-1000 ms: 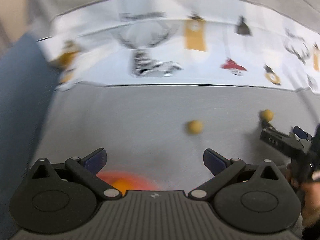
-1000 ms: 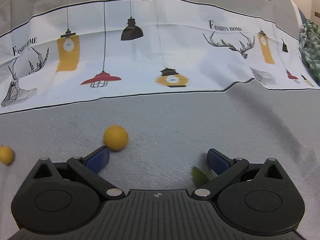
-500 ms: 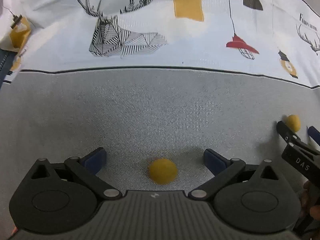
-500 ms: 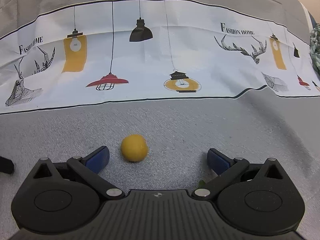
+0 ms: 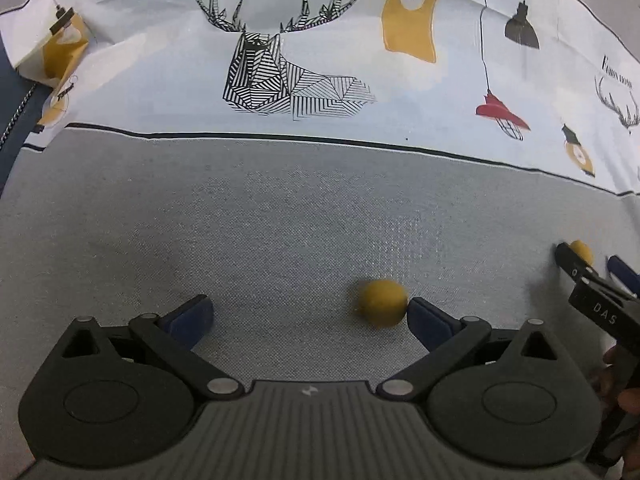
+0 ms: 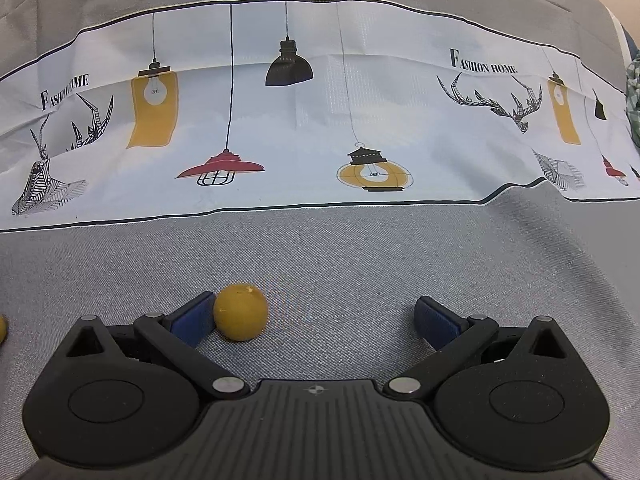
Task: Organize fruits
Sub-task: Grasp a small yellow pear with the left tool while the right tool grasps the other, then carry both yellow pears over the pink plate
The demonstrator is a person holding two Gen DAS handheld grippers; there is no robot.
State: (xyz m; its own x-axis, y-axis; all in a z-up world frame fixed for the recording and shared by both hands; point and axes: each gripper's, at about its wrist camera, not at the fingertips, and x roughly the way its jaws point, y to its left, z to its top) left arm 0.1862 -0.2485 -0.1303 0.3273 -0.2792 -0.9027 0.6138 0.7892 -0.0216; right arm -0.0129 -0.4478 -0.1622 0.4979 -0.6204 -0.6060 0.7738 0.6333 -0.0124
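Left gripper (image 5: 310, 312), jaws spread wide and holding nothing. A second ago its view swept blurred over an orange fruit close under the jaws; half a second ago a yellow fruit (image 5: 382, 302) sat centred between the jaws; now that fruit lies blurred against the inner face of the right-hand pad (image 5: 430, 320), so the gripper has slid leftward relative to it. Judged from this, the grasp is not yet lined up and closing now would likely nudge the fruit away.

Right gripper (image 6: 314, 316), jaws likewise released. Its own yellow fruit (image 6: 240, 312) was ahead of the left-hand pad (image 6: 192, 320) a second ago, then nearer the gap, and now touches that pad's inner face, well off centre. In the left view this gripper appears at the right edge with the same fruit (image 5: 582, 250) beside its tip; a sliver of the first fruit (image 6: 2, 326) shows at the right view's left edge.

Table (image 6: 360, 260): covered by grey woven cloth, its far half a white band (image 6: 320, 120) printed with lamps, antlered deer and "Fashion Home". A dark blue object (image 5: 12, 120) borders the left; a green patterned thing (image 6: 634, 100) lies far right. No basket or tray shows.
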